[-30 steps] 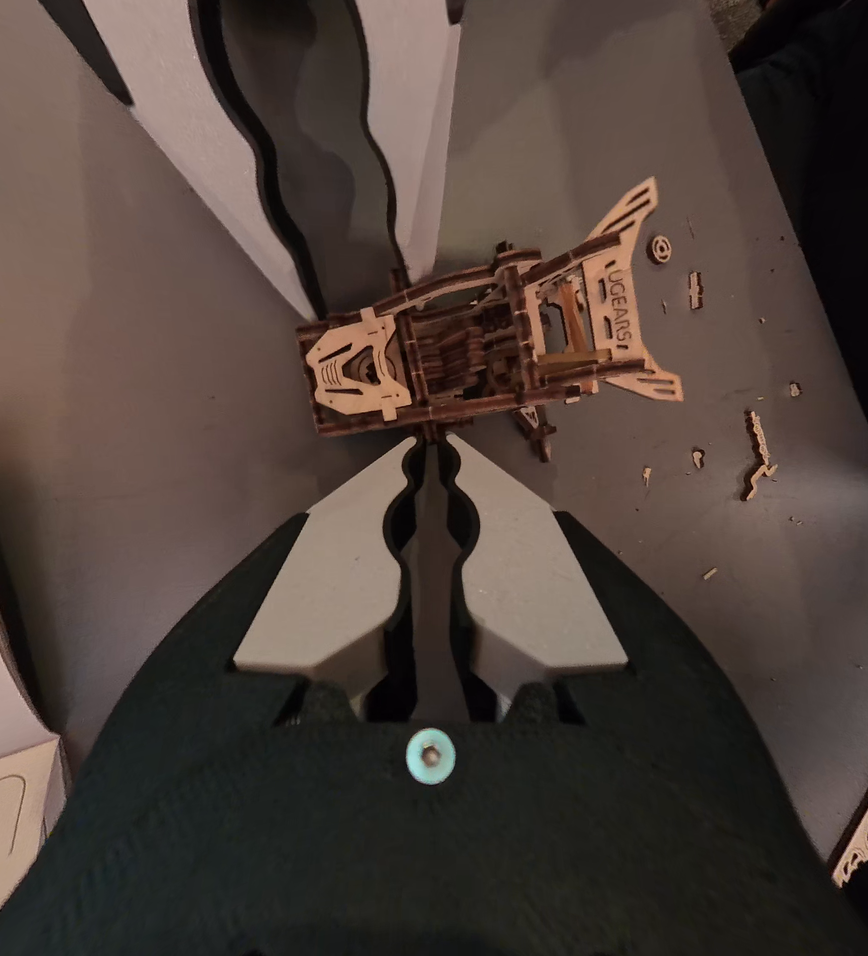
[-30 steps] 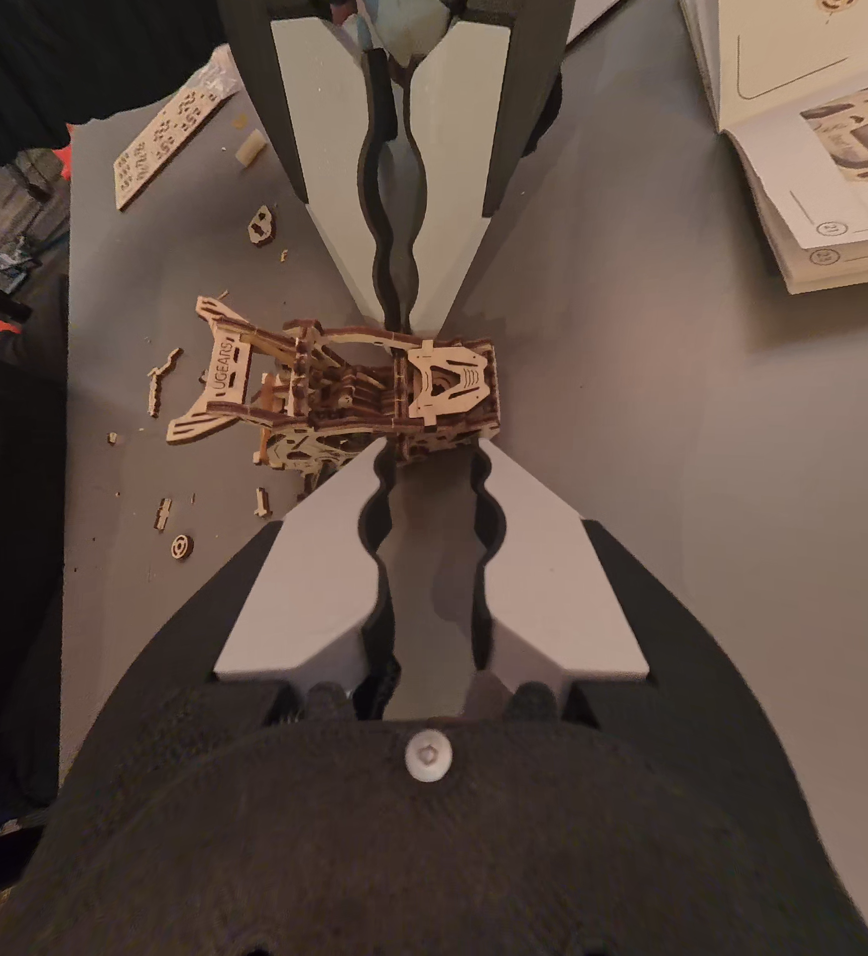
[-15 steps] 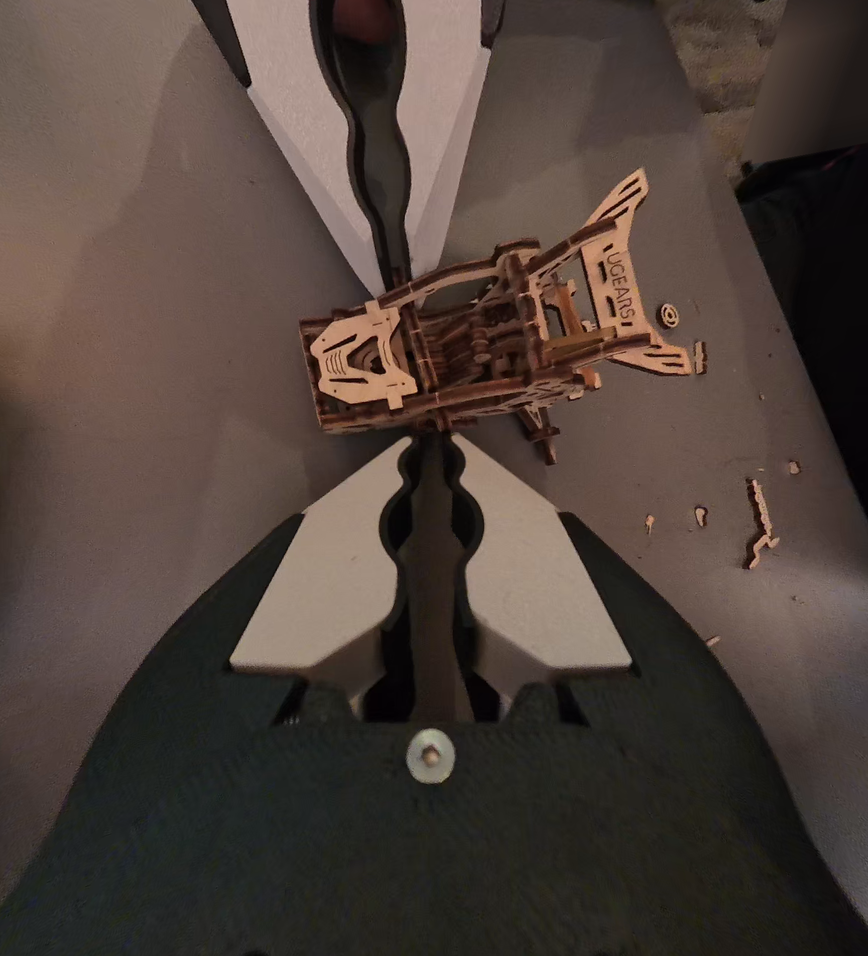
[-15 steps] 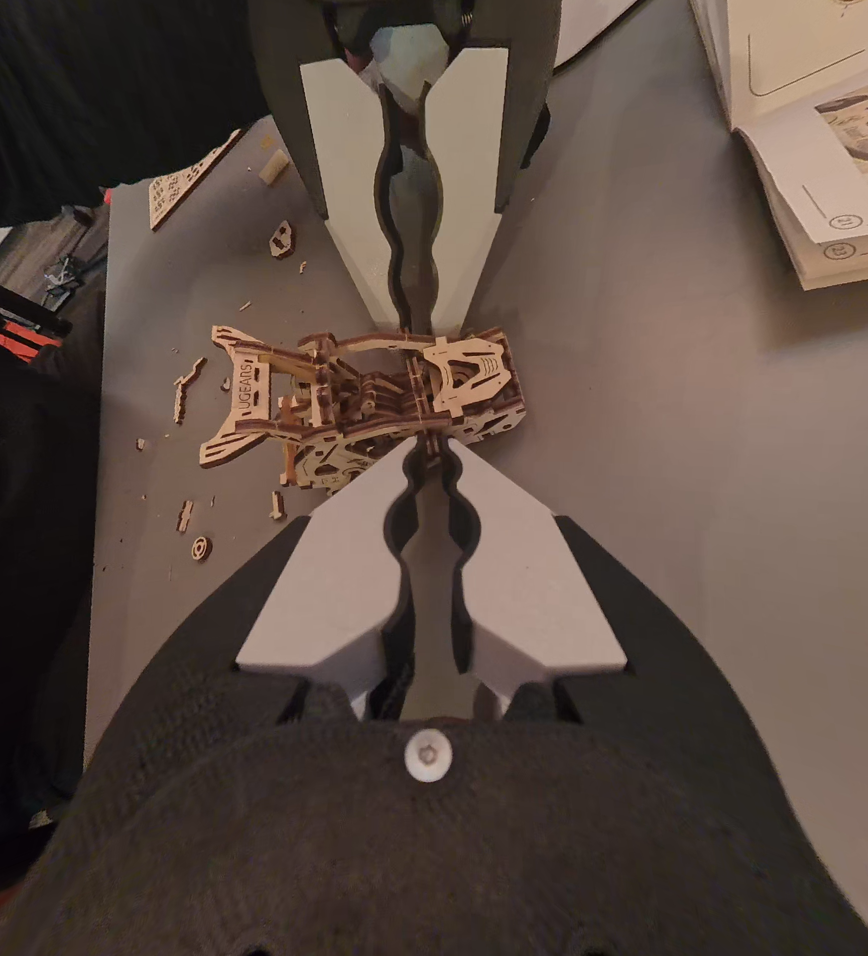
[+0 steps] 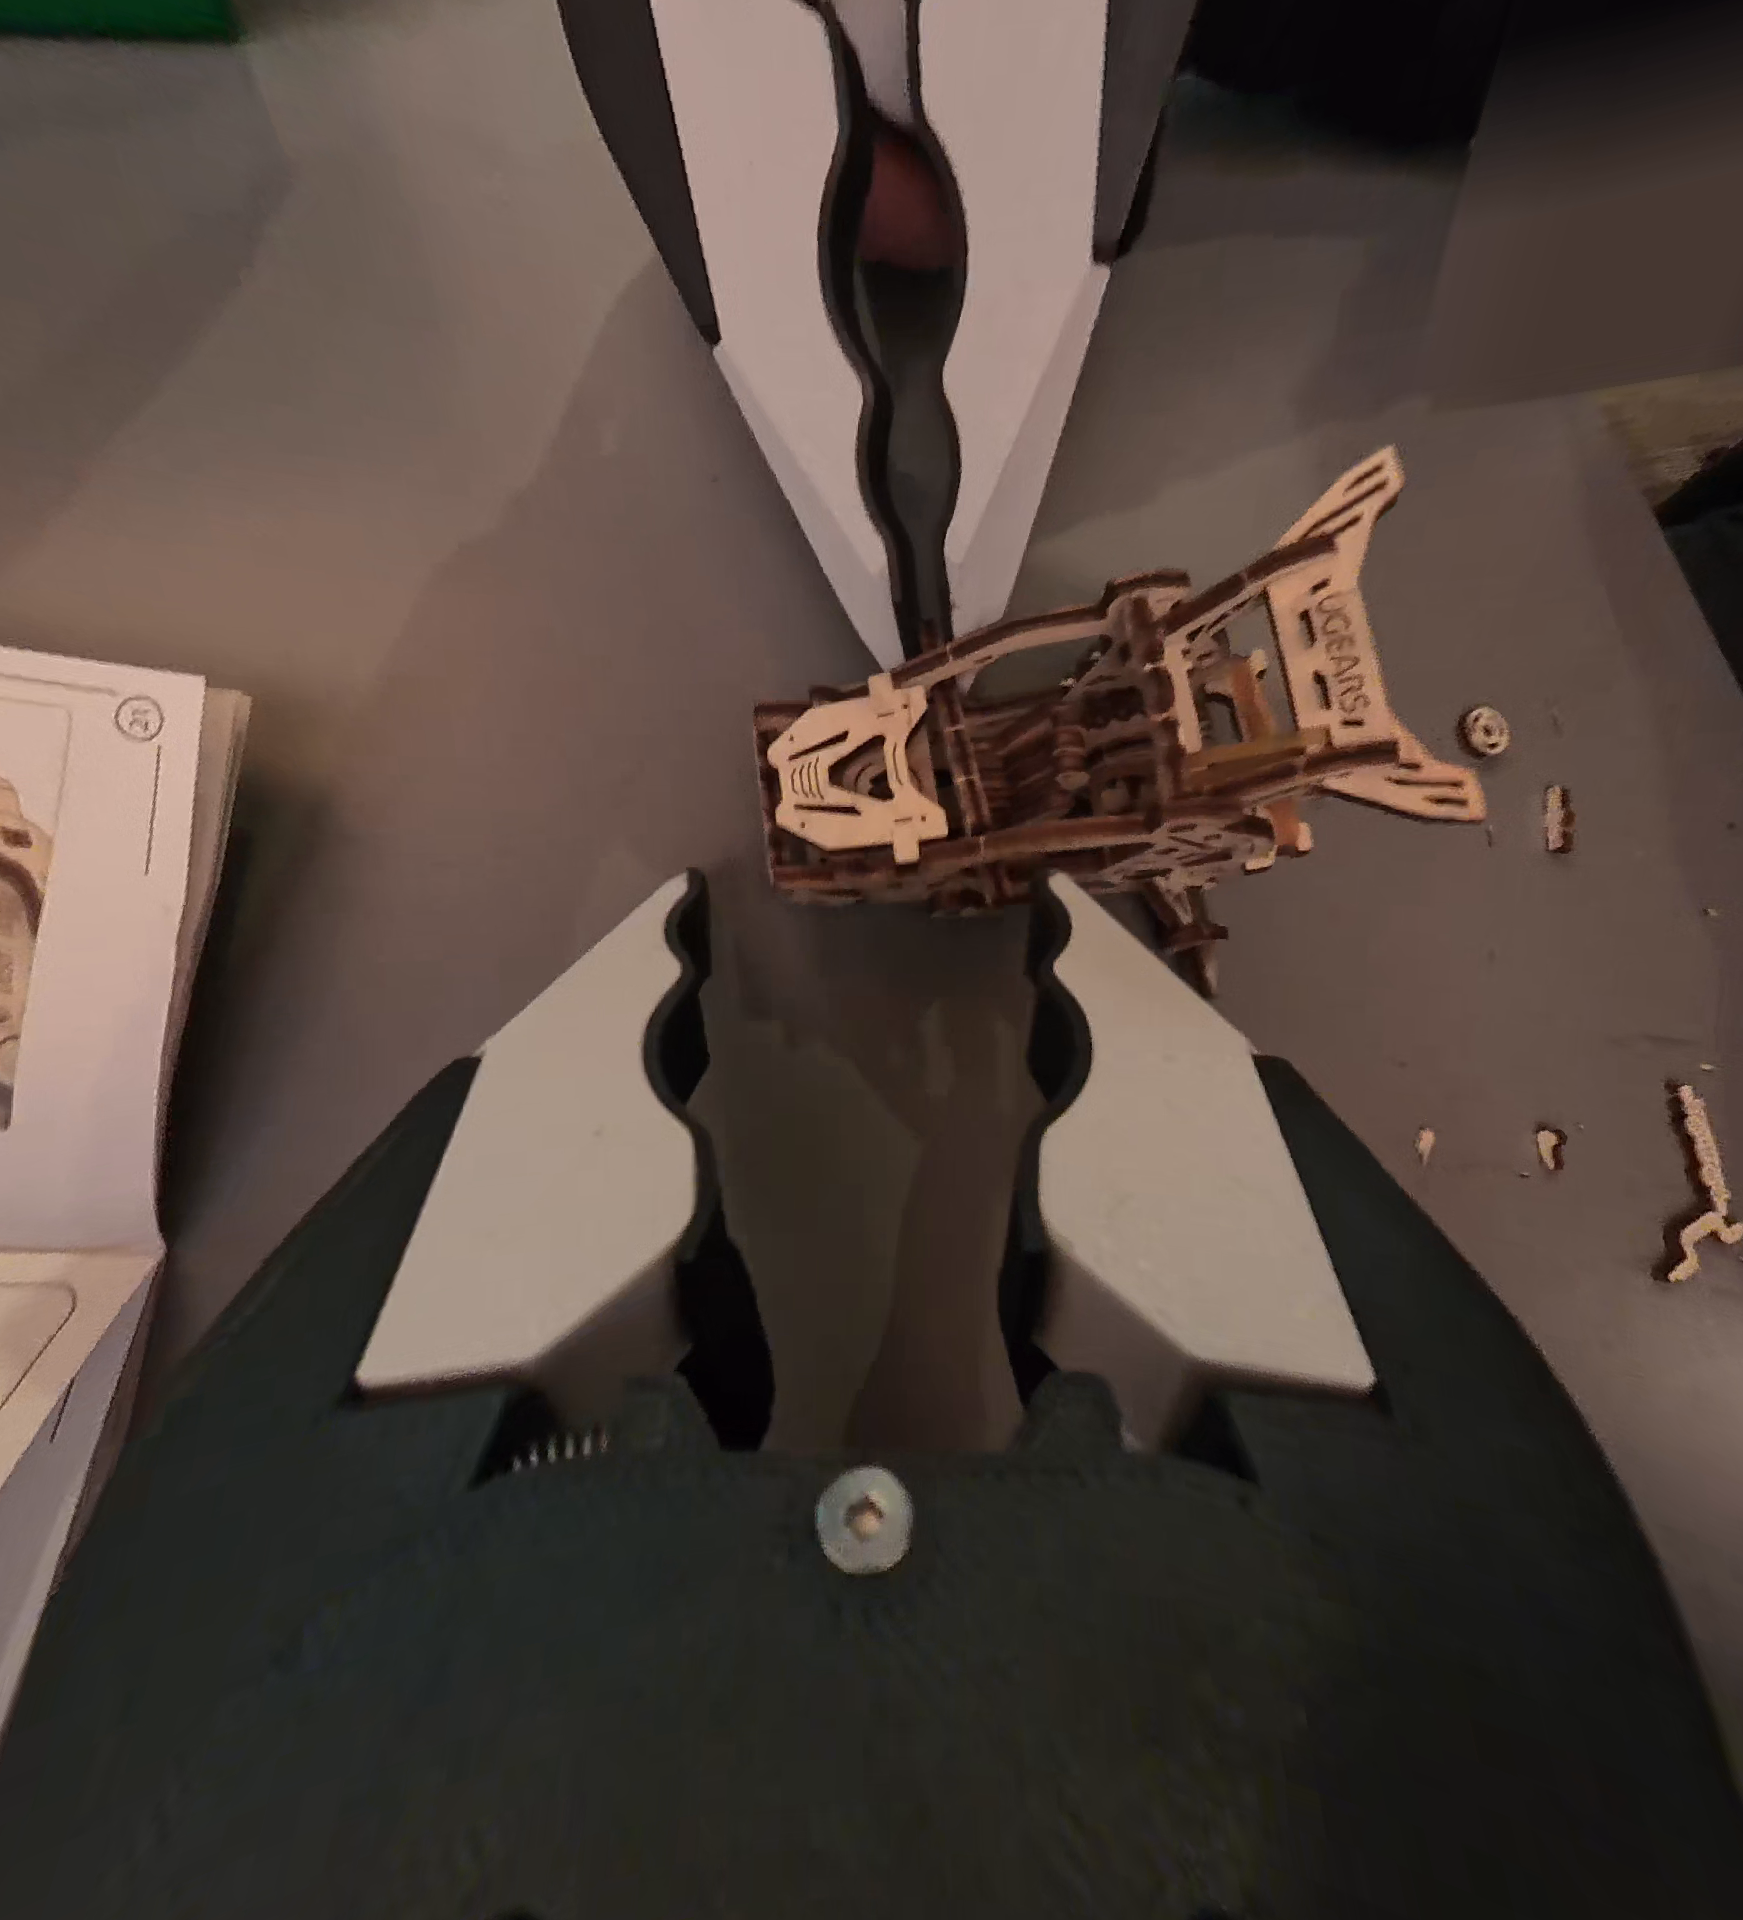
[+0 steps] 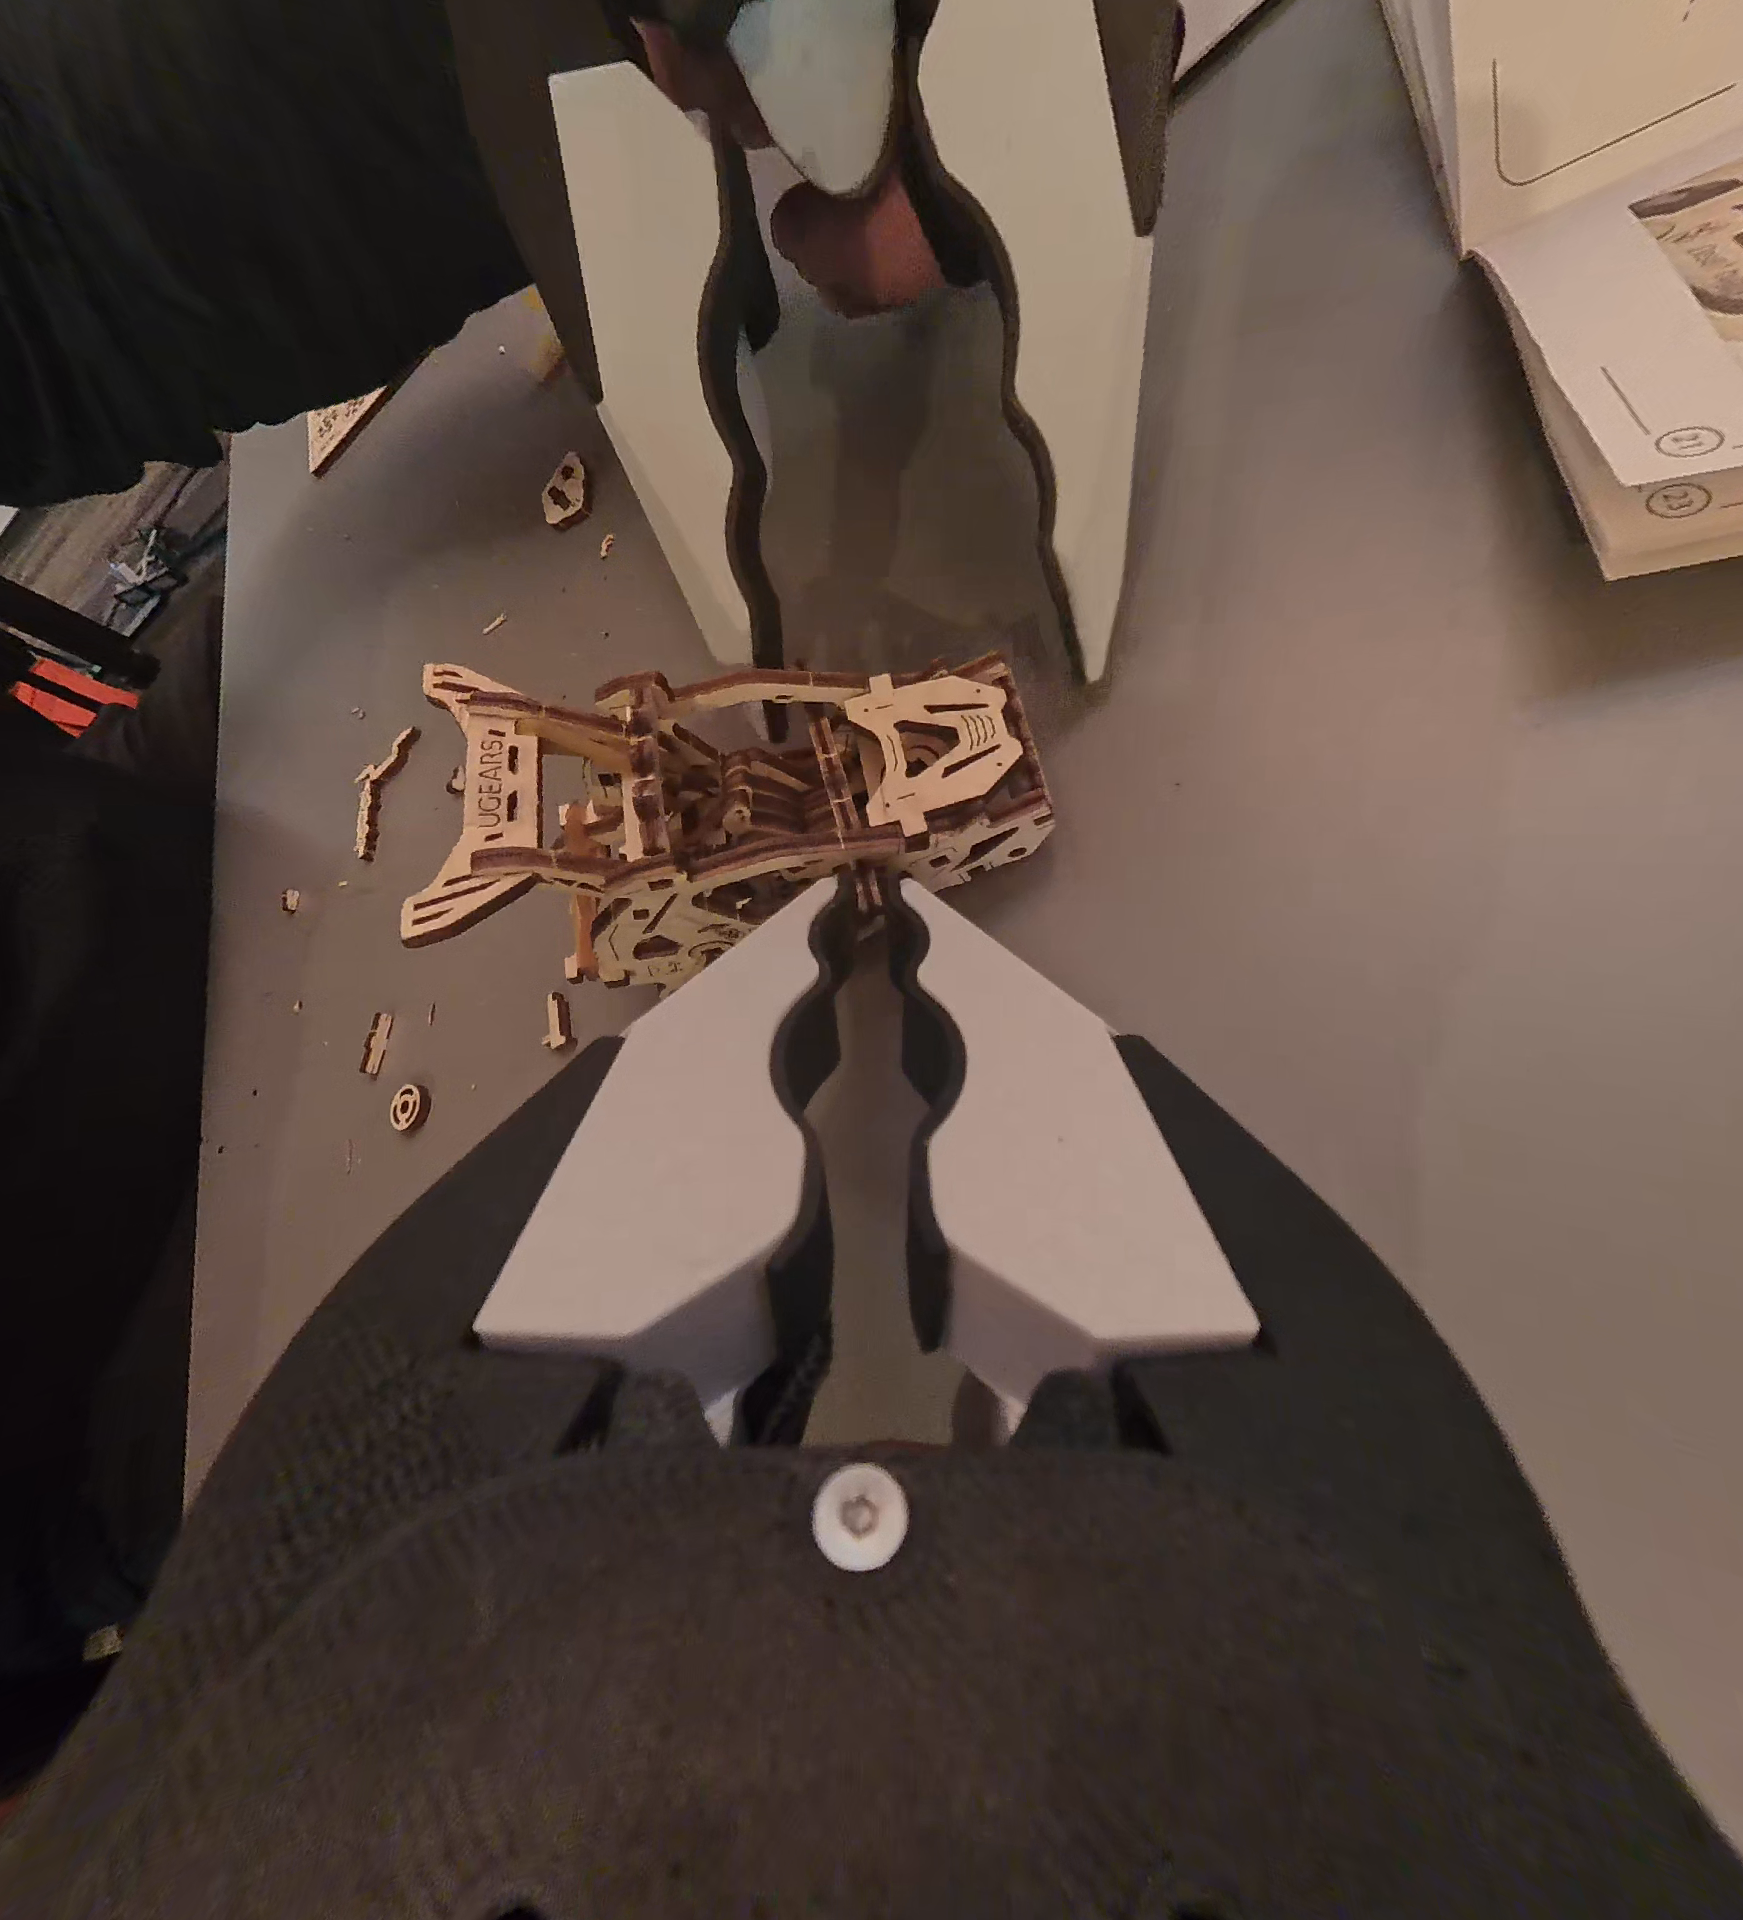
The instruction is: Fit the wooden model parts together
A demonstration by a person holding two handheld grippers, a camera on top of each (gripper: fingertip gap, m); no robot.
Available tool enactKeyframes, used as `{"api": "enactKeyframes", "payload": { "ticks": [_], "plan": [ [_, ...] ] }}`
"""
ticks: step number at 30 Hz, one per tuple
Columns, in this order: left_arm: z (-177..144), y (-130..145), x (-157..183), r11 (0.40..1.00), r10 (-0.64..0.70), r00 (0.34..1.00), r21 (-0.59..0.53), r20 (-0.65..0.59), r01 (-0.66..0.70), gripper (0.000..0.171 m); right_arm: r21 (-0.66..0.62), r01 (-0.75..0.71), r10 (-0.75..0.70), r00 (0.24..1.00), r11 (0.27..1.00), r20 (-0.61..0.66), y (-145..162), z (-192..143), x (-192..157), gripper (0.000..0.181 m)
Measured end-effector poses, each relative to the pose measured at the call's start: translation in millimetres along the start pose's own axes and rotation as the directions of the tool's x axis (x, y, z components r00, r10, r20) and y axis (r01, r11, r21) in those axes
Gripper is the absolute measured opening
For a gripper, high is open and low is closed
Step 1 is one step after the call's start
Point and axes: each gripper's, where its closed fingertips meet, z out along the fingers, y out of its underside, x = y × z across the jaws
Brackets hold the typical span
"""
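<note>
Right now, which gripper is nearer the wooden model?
Right. The right gripper is shut on the wooden model, pinching a tab on its edge. The left gripper is open at the opposite side, jaws not gripping it.

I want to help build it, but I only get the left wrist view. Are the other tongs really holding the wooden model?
Observer: Yes. Their own camera shows the right tongs shut on a thin tab sticking out of the wooden model.
Operator: Are there more pieces I can't see?
Observer: Yes. A flat wooden parts sheet lies at the table corner behind your left tongs, partly hidden by dark cloth.
Operator: Anything else back there?
Observer: A small oval wooden piece lies loose near that sheet.
</note>
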Motion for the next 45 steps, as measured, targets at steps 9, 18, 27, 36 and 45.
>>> {"api": "enactKeyframes", "payload": {
  "ticks": [9,18,27,36,45],
  "plan": [
    [2.0,-2.8,5.6,0.990,-0.128,0.982,0.038,-0.140,0.135,0.046,-0.002,-0.008,0.008,1.000,1.000,0.008,0.1,-0.2,0.1,0.002],
    [-5.1,2.8,0.9,0.972,-0.211,0.975,0.090,-0.074,0.218,0.040,-0.004,-0.010,0.010,1.000,1.000,0.012,0.0,0.5,-0.2,0.002],
    [-1.3,-0.9,0.5,0.978,-0.195,0.969,0.050,-0.153,0.205,0.038,-0.005,-0.018,0.018,1.000,1.000,0.015,-0.4,0.7,0.4,0.002],
    [-1.1,-0.2,-1.3,0.978,-0.197,0.967,0.042,-0.163,0.207,0.036,-0.001,-0.010,0.010,1.000,1.000,0.007,-1.0,0.3,0.9,0.002],
    [-1.8,-1.3,-5.7,0.974,-0.211,0.965,0.052,-0.155,0.221,0.034,-0.013,0.096,-0.097,0.982,0.995,-0.163,2.0,-10.8,21.2,0.035]
  ]
}}
